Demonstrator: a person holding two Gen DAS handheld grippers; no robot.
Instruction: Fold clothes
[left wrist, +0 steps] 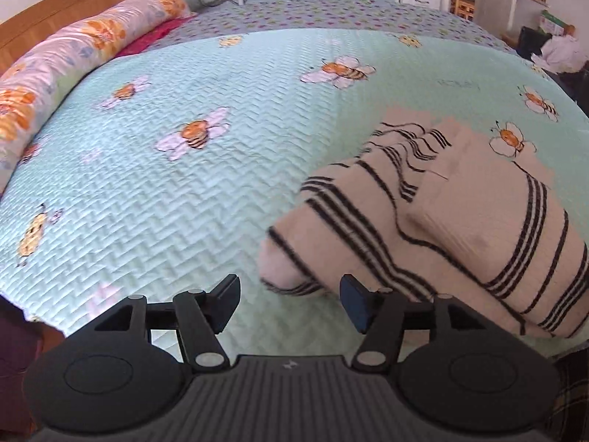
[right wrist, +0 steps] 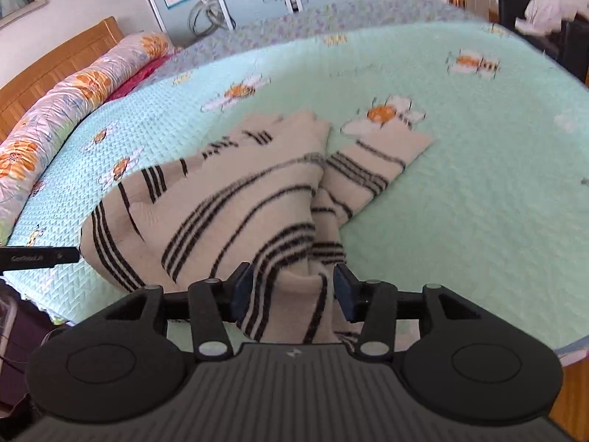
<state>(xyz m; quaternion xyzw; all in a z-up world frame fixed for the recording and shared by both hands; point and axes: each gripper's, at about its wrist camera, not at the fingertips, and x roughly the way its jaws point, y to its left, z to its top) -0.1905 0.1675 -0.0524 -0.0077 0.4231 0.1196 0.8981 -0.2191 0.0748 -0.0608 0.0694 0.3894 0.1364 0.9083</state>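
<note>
- The cream sweater with black stripes [right wrist: 235, 199] is lying bunched up on the mint bee-print quilt [right wrist: 478, 191], filling the middle of the right wrist view and sitting in the lower right of the left wrist view [left wrist: 460, 221].
- It's partly folded over itself: one flap ends in a straight edge toward the upper middle, another sticks out to the right like a sleeve [right wrist: 383, 154], and a rounded fold hangs off at the left.
- The right gripper [right wrist: 293, 291] has its jaws spread partway, with a strip of the sweater running between them. The fabric seems to brush the left pad while a gap shows at the right one, so it looks loose rather than pinched.
- The left gripper [left wrist: 289, 302] is spread wide over bare quilt with nothing between the fingers; the sweater's rounded end sits just past its right fingertip [left wrist: 353, 305].
- Loads of open quilt left of the sweater in the left wrist view, and to its right in the right wrist view.
- A long floral bolster [left wrist: 73, 59] runs along the upper left edge beside a wooden headboard [left wrist: 55, 7].
- The quilt's near edge curves along the bottom of both views.
</note>
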